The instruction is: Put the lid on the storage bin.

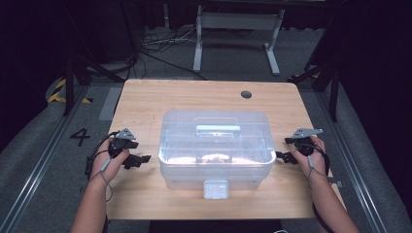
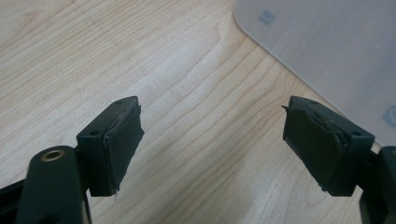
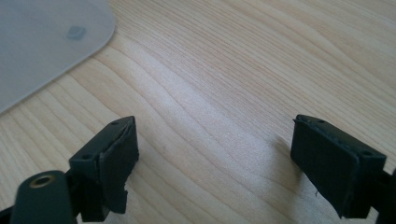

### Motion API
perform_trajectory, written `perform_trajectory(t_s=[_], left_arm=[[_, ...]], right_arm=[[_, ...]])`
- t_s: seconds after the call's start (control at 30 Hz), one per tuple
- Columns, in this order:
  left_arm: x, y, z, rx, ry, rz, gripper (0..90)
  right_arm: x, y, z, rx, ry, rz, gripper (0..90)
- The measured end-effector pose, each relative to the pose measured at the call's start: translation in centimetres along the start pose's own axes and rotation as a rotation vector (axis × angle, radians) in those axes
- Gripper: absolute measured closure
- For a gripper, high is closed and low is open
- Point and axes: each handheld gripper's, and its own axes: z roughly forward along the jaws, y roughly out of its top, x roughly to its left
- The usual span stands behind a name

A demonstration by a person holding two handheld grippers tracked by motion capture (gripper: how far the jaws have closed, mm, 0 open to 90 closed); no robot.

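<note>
A clear plastic storage box (image 1: 214, 145) with a lid, a top handle (image 1: 218, 129) and a front latch (image 1: 215, 189) stands in the middle of the wooden table (image 1: 145, 102). My left gripper (image 1: 144, 159) rests just left of the box, jaws wide apart with bare wood between them (image 2: 212, 135). The box's frosted corner (image 2: 327, 51) shows beyond its tips. My right gripper (image 1: 283, 156) sits just right of the box, open as well (image 3: 215, 149), and the box's edge (image 3: 46, 42) lies at the upper left of its view. Neither gripper touches the box.
A round cable hole (image 1: 246, 94) sits near the table's far edge. Beyond the table are a grey frame's legs (image 1: 235, 34) and loose cables (image 1: 160, 46) on the floor. Metal rails (image 1: 43, 160) run along both sides of the table.
</note>
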Motion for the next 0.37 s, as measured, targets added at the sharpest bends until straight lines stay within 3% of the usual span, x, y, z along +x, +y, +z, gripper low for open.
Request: perform_trajectory(t_s=[0.07,0.13,0.37], left_arm=[[-0.04,0.09,0.08,-0.011,0.000,0.046,18.6],[-0.04,0.12,0.08,-0.017,0.001,0.052,17.5],[0.00,0.25,0.06,-0.043,-0.016,0.013,16.9]], right_arm=[[0.21,0.00,0.05,-0.008,-0.010,-0.013,14.6],[0.31,-0.02,0.09,-0.012,-0.010,-0.015,14.5],[0.42,-0.08,0.30,-0.020,-0.003,0.010,12.2]])
